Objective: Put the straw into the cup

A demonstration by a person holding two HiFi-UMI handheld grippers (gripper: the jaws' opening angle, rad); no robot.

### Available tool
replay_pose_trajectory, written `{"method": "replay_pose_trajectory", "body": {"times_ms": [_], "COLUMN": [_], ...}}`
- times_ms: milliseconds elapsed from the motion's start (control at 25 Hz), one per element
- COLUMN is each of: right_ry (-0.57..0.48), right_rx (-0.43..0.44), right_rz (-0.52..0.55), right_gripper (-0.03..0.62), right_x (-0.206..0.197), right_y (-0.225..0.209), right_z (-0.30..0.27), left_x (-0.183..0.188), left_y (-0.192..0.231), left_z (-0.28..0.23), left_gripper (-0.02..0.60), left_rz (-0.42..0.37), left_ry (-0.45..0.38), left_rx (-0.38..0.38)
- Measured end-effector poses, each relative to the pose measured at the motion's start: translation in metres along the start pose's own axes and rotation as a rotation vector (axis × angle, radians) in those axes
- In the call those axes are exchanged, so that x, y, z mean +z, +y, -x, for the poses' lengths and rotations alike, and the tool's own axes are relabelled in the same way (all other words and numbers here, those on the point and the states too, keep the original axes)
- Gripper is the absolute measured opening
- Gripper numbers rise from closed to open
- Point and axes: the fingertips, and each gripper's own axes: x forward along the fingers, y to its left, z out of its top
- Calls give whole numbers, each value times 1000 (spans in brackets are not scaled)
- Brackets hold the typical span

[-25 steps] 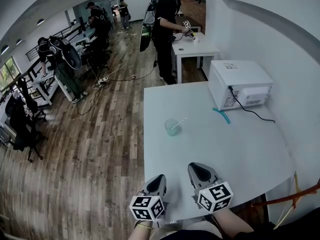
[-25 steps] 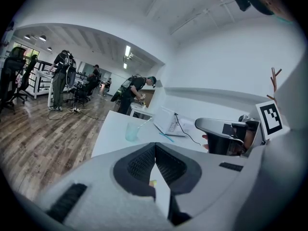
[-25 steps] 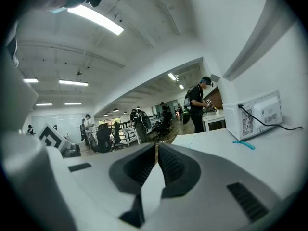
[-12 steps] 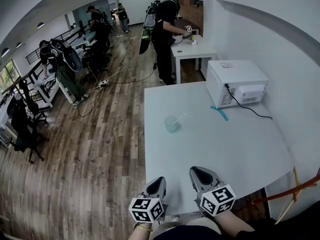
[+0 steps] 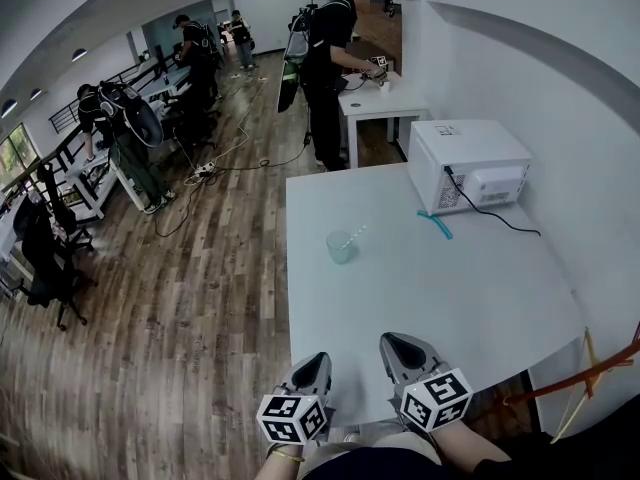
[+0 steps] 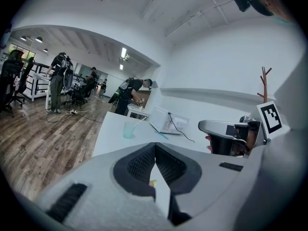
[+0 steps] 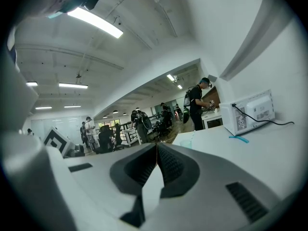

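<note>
Pressed together tip to tip on the left gripper (image 6: 155, 147), with nothing pinched between the ribbed pads. Same on the right gripper (image 7: 157, 146): closed to a thin seam and empty. Parked side by side at the near edge of the white table (image 5: 470, 298), pointing out across the top and tilted a little downward. Probably held back like this because no grasp is called for right now. Out at mid-table, toward the left side and well apart from both grippers, find a pale green translucent cup (image 5: 341, 247) standing upright. Already in it, a white straw (image 5: 357, 234), leaning with its upper end past the rim toward the far right. Judging from that, as good as done, with both grippers kept clear so as not to knock a light cup. Farther right, flat on the table, note a teal strip (image 5: 438, 225) just beside the near-left corner of a white microwave (image 5: 470, 163). Possibly a second straw, but too small to tell. From the microwave's near face, a black cord (image 5: 500, 220) trailing toward the right edge. Beyond the far end, a person (image 5: 325, 63) busy at a small white desk (image 5: 390, 100).
</note>
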Motion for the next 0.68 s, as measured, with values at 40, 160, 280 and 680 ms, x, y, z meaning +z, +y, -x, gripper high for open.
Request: {"method": "replay_pose_trajectory", "body": {"times_ms": [40,160,280,680], "right_ry": [-2,-4,-8,-30], "right_rx": [0,2,4,6], "right_rz": [0,-1,-1,-2], "right_gripper": [31,31,31,31], "right_x": [1,2,4,5], "right_y": [0,1,1,5], "right_z": [0,1,1,2], "left_x": [0,2,3,-1], "left_y": [0,-2,-4,-4], "left_z": [0,0,-1,2], "left_gripper": [18,18,19,18], "left_rz": [-1,-3,-4,-4], "left_ry": [-1,-4,-4,-6], "left_rx": [-1,-5,-7,-7]}}
